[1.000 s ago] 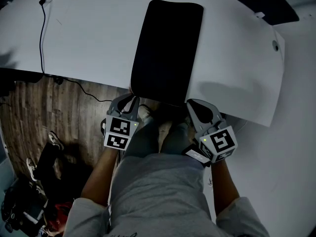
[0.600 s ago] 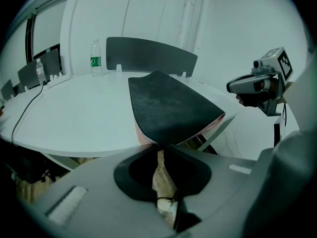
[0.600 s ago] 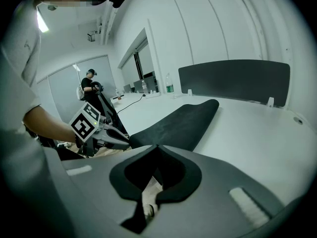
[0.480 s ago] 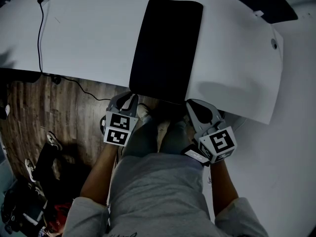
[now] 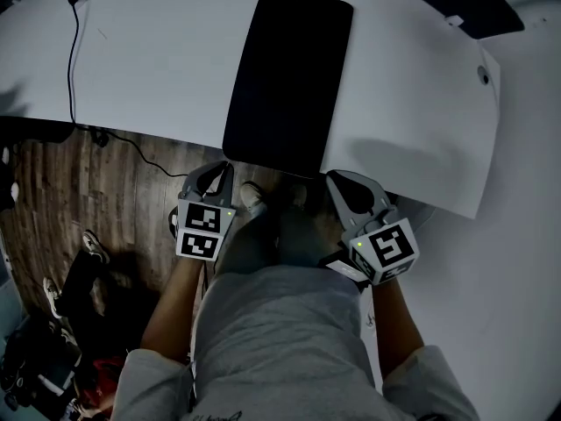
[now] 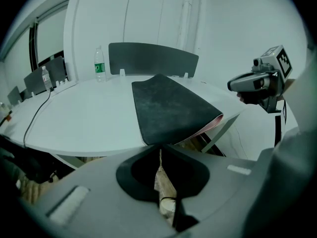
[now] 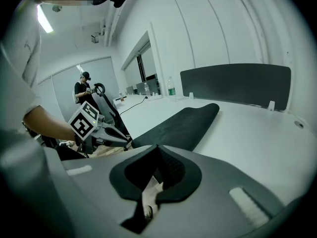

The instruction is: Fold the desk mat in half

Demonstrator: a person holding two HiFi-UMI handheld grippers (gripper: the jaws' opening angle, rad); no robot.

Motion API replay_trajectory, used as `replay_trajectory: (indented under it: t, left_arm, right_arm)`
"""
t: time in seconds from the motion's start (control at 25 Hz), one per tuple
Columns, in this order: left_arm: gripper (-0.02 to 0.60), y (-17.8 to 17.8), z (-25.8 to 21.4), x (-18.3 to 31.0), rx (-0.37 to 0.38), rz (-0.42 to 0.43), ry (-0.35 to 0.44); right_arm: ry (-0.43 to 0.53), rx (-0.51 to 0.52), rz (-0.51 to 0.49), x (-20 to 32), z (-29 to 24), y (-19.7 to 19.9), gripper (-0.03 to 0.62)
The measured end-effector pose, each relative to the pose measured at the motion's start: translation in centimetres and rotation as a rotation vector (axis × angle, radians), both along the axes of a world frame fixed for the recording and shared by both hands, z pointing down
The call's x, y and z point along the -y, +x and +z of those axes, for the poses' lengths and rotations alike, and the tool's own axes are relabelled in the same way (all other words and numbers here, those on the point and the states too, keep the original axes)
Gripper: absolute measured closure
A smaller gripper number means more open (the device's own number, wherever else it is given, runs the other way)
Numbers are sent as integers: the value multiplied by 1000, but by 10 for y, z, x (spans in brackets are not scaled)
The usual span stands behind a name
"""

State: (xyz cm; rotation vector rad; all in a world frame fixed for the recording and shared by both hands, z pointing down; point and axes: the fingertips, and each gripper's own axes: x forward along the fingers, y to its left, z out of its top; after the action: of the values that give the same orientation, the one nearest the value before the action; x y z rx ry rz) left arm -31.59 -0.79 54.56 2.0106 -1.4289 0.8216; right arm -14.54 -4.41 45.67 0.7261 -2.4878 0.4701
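The black desk mat (image 5: 285,82) lies lengthwise on the white table (image 5: 158,68), and its near end hangs over the front edge. In the left gripper view its pink underside shows at the raised near edge (image 6: 215,122). My left gripper (image 5: 225,170) is at the mat's near left corner (image 6: 148,142); its jaws are closing and pinch that corner between their tips. My right gripper (image 5: 330,179) is by the near right corner, jaws together. From the left gripper view, its tips (image 6: 231,86) hang a little above the mat without touching it.
A black cable (image 5: 72,60) runs across the table's left side. A water bottle (image 6: 100,67) and a dark partition (image 6: 153,58) stand at the far edge. My legs and the wooden floor (image 5: 105,200) are below. A person (image 7: 85,90) stands far off.
The left gripper has edged a little left at the mat's near corner. The right gripper and the mat stay about where they were.
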Motion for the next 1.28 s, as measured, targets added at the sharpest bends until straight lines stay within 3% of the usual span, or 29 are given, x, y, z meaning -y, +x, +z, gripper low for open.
replay_trajectory:
  t: [0.4,0.68,1.28]
  left_arm:
    - [563,32,-78,1,-32,-31,133]
    - [563,60,-137,2,-117,-37,221]
    - [563,91,-204,5,-108,-6,336]
  right_arm:
    - [66,31,-63,19,-37,19,586]
    - [93,69,-60,28,-72,29,588]
    - [103,146,-63,19,-128,41,589]
